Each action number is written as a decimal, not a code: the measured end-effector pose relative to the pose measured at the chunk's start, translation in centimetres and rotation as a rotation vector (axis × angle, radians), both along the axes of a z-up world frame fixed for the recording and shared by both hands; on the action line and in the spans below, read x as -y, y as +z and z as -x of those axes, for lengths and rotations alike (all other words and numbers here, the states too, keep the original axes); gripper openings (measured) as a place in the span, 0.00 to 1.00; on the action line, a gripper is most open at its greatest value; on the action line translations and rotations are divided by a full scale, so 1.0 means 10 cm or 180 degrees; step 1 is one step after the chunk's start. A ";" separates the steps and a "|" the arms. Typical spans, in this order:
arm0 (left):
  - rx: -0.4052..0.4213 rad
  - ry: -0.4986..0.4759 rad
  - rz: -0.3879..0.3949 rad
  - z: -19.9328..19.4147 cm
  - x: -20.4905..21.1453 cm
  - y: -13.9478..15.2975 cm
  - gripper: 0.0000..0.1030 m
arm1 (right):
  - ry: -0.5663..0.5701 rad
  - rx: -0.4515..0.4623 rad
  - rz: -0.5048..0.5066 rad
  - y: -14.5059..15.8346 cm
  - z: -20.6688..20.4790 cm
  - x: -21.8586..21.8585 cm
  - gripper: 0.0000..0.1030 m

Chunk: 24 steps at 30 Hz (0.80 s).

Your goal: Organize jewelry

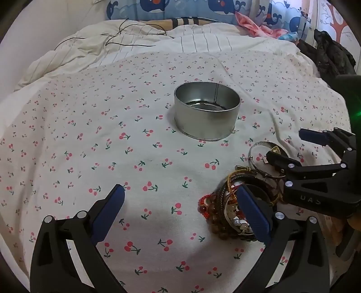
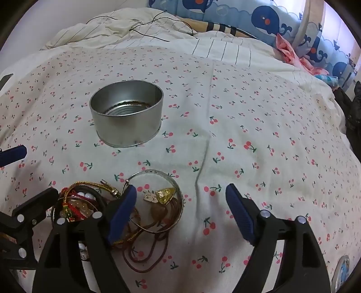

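A round silver tin (image 1: 206, 110) stands open on the cherry-print bedspread; it also shows in the right wrist view (image 2: 126, 113). A pile of bracelets and cords (image 1: 227, 202) lies near me, with beaded and red pieces. A silver bangle (image 2: 158, 174) holds a gold pendant (image 2: 165, 195). My left gripper (image 1: 180, 191) is open and empty, its right finger over the pile. My right gripper (image 2: 180, 193) is open and empty, its left finger over the bangle's edge. It also appears in the left wrist view (image 1: 286, 146).
The bedspread (image 1: 90, 135) covers a bed with a striped duvet (image 1: 191, 42) behind it. A black cable (image 1: 126, 38) lies on the duvet. Whale-print pillows (image 2: 270, 20) and pink cloth (image 2: 291, 54) sit at the back. Dark clothing (image 1: 329, 54) lies at the right edge.
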<state>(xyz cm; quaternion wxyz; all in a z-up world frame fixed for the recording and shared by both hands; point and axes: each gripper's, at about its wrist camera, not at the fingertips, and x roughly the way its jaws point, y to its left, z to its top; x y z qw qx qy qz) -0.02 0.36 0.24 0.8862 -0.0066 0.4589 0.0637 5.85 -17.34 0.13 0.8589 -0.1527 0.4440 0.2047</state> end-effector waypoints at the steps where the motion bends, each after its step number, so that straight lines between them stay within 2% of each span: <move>1: -0.0004 0.0005 -0.0009 0.00 0.00 0.00 0.93 | 0.0003 -0.0003 0.0000 0.01 0.00 0.00 0.76; 13: -0.0026 0.0025 0.0003 -0.02 -0.01 -0.01 0.93 | 0.0013 0.0025 0.0000 0.00 0.02 -0.05 0.76; 17: -0.0045 -0.0051 0.0123 -0.04 0.00 -0.01 0.93 | 0.0005 0.0043 -0.0016 0.00 0.02 -0.03 0.76; 21: 0.0116 -0.0078 0.0267 0.01 -0.04 0.01 0.93 | -0.0021 0.0055 -0.0049 0.04 0.02 0.00 0.77; 24: 0.0139 -0.0050 0.0197 0.01 -0.05 0.03 0.93 | -0.0024 0.0092 -0.0094 0.06 0.01 0.03 0.77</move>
